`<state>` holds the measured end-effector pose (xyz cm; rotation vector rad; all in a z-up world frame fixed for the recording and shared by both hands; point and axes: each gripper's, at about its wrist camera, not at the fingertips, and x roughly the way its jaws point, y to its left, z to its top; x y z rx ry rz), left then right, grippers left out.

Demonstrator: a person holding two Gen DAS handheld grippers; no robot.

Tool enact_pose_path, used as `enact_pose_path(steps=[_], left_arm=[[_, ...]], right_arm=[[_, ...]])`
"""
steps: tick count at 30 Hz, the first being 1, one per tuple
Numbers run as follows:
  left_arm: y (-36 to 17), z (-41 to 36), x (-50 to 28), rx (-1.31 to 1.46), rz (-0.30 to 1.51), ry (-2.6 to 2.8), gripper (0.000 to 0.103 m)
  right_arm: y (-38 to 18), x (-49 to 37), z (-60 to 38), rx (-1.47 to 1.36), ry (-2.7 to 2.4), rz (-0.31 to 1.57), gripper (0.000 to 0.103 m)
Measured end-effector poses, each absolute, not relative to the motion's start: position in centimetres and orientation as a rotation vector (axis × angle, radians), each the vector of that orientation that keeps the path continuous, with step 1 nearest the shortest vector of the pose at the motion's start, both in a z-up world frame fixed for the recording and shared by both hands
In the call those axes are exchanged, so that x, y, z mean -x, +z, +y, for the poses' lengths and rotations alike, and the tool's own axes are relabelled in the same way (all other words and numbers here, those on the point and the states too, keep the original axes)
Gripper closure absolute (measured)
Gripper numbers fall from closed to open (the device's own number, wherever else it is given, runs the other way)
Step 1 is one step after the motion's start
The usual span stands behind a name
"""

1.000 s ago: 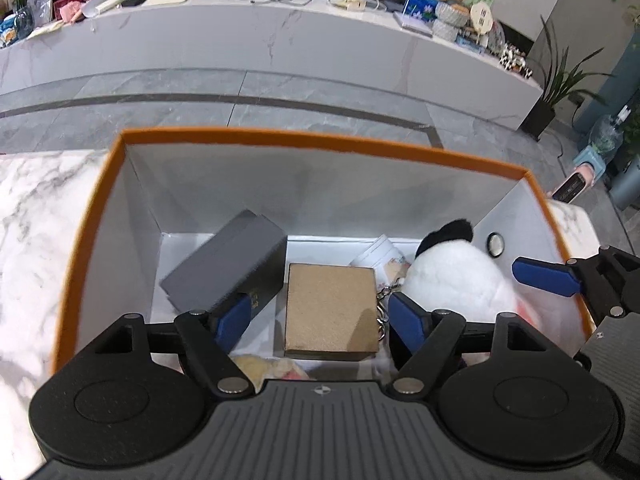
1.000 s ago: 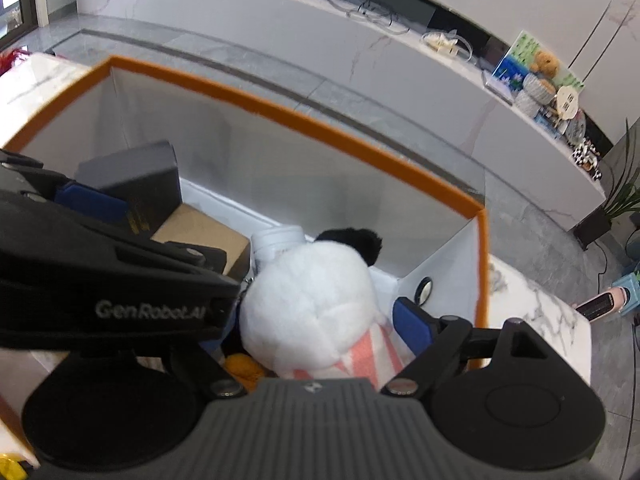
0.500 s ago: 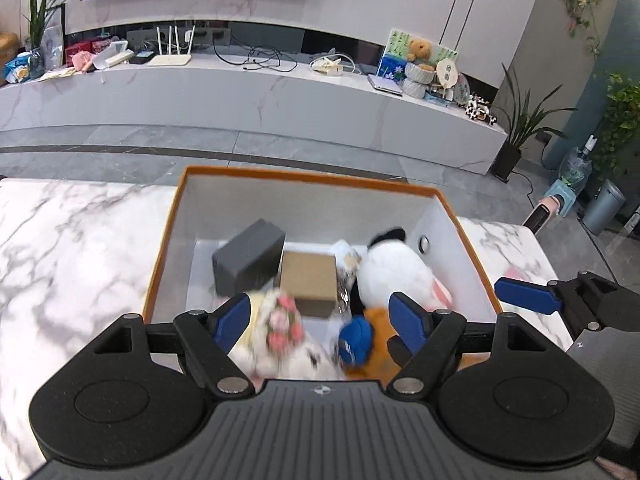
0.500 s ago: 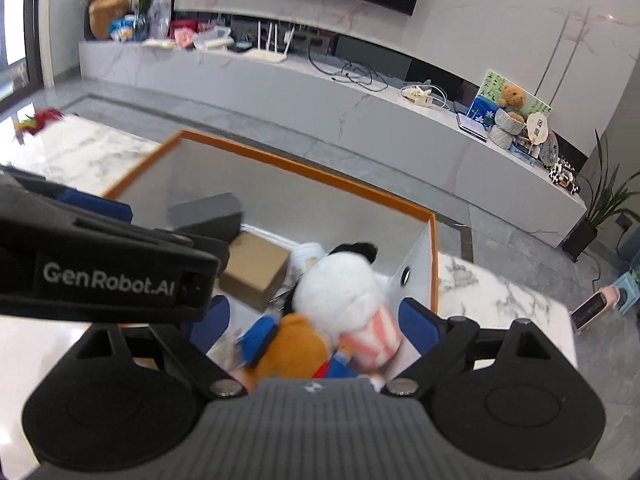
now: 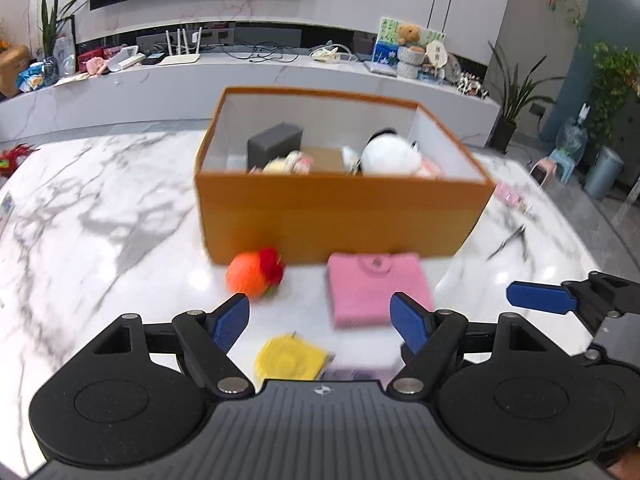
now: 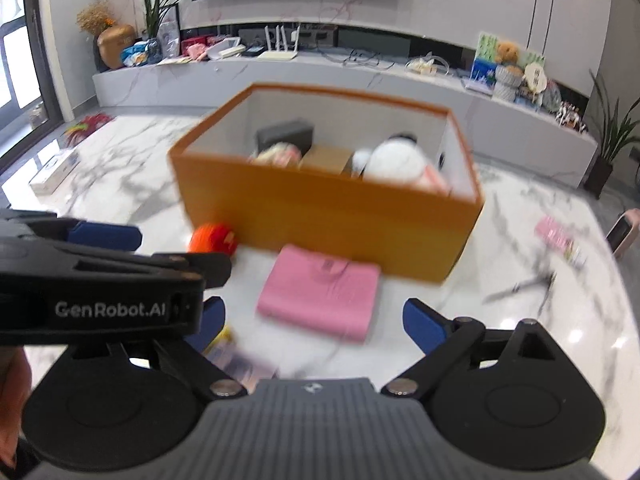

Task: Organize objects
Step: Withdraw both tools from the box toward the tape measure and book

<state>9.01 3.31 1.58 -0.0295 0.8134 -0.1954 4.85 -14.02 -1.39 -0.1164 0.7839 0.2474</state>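
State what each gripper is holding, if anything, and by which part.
Nothing is held. The left gripper is open and empty. The right gripper has its jaws opening with nothing between them; the folded pink garment lies on the table beyond.

The only words that can be read are "GenRobot.AI". They are in pale grey letters on the black side of the left gripper (image 6: 208, 320), which shows at the left edge of the right wrist view.

A small round logo mark sits on the grey ridged body of each gripper, in the middle near the bottom of each view. It has no letters in it.

The round white sign (image 5: 436, 53) on the long white shelf at the back has dark marks on it, but they are too small to read. The pink folded cloth (image 6: 320, 292) has a small tag that is too blurred to read.
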Motion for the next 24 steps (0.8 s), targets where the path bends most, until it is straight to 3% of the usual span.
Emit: enact_pose_path(steps=[24], left_arm=[[-1.6,3.6,-8.4,-0.021,0.824,-0.185,0.012]], right_arm=[[-7.1,-3.7,-11.6,0.129,0.341,0.908,0.007]])
